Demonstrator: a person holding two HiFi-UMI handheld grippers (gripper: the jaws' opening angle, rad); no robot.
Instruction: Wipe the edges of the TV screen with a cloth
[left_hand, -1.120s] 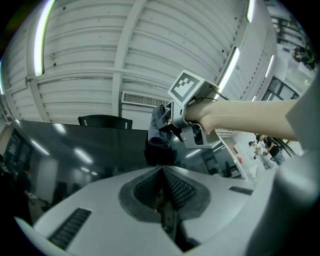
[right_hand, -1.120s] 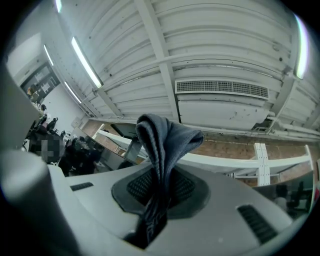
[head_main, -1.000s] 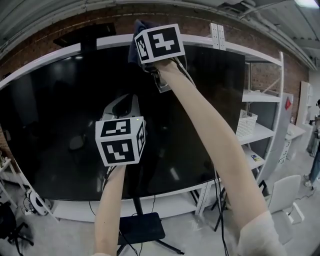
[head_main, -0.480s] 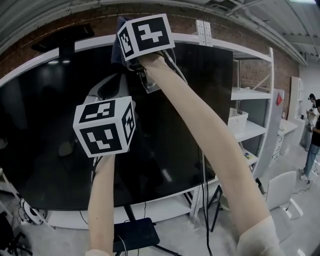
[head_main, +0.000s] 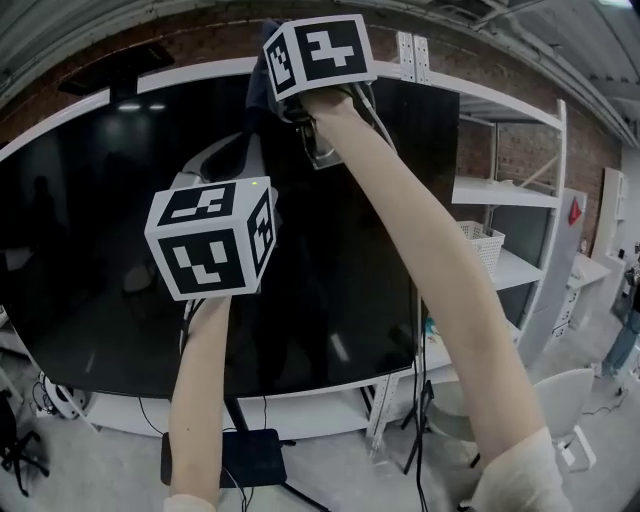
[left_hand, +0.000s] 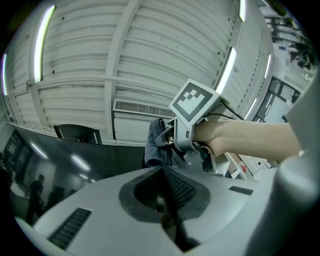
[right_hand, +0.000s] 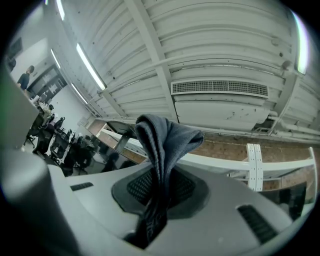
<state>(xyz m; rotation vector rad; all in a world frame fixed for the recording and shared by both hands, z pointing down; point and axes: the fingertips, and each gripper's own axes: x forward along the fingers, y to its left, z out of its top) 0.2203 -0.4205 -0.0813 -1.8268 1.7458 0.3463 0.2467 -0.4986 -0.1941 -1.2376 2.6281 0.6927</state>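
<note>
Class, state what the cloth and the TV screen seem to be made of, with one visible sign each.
The cloth: soft grey fabric, matte, perhaps microfibre; it folds limply. The TV screen: glossy black glass or plastic; it mirrors ceiling lights.

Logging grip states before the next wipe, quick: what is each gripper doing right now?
Left gripper: jaws shut, nothing between them.
Right gripper: jaws shut on the grey cloth.
</note>
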